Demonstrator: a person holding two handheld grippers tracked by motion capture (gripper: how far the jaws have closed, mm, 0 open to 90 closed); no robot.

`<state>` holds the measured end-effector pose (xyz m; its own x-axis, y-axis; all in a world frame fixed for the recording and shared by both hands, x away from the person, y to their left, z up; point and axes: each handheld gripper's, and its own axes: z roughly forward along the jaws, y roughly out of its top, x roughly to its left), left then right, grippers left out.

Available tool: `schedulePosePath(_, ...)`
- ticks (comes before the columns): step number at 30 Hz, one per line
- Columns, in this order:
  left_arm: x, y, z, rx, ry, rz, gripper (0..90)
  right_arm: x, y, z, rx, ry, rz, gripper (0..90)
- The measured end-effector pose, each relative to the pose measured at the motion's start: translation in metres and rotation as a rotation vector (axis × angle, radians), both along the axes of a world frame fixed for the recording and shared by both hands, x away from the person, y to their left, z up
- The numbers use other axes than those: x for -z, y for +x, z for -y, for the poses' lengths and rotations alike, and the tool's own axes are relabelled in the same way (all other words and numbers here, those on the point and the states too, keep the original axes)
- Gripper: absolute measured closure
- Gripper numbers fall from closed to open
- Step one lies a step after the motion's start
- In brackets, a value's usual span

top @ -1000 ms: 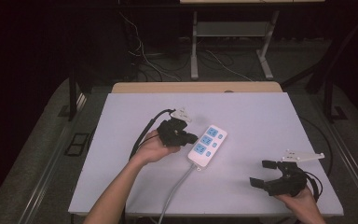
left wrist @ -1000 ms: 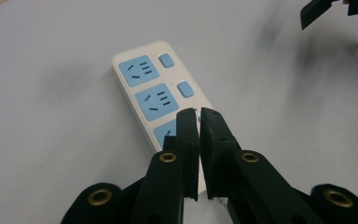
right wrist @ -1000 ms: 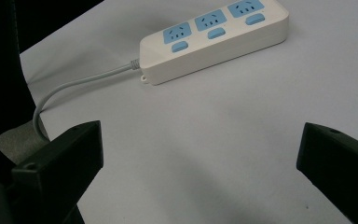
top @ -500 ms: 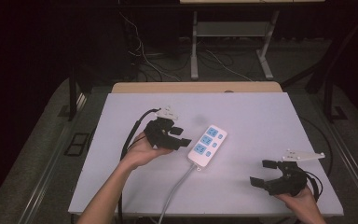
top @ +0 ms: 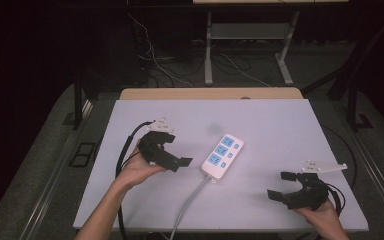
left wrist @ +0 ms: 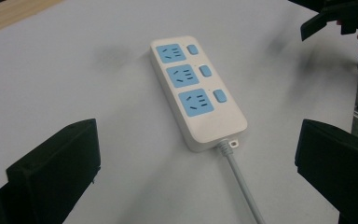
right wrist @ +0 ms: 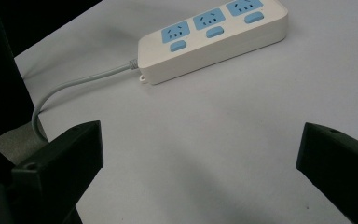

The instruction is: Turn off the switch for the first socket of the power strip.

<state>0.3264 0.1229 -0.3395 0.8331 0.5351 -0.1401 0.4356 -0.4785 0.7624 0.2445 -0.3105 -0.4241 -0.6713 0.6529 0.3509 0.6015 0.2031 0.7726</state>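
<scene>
White power strip [top: 222,156] with three light-blue sockets and blue switches, trailing a grey cord [top: 187,202]. Pale lavender-grey desk [top: 280,125], tan wood along its far edge. Black on both the left gripper [top: 172,152] and the right gripper [top: 284,185].

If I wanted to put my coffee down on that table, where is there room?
The far strip beyond the power strip, toward the wooden edge, is bare, as is the stretch between the strip and the right gripper. It is tighter between the left gripper and the strip, and along its cable to the near edge.

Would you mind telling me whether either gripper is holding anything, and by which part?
Nothing is held: the left gripper and right gripper are both open, clear of the power strip.
</scene>
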Motion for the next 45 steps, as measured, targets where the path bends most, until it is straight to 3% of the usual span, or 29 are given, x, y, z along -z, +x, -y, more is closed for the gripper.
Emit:
schedulePosePath(4,0.000,-0.005,-0.013,-0.028,-0.032,0.002,0.0,0.000,0.000,0.000,-0.001,0.000,-0.002,0.3)
schedulePosePath(10,0.006,-0.014,-0.028,-0.058,-0.043,0.004,0.0,0.000,0.000,-0.001,0.000,-0.002,-0.004,0.3)
schedulePosePath(23,0.032,-0.030,-0.057,-0.134,-0.075,-0.012,0.0,0.001,0.000,-0.002,-0.001,-0.008,-0.006,0.3)
schedulePosePath(33,0.054,-0.045,-0.072,-0.188,-0.122,-0.026,0.0,0.002,0.001,-0.003,0.000,-0.010,-0.010,0.3)
schedulePosePath(45,0.081,-0.062,-0.078,-0.233,-0.173,-0.042,0.0,0.002,0.000,-0.003,0.000,-0.013,-0.012,0.3)
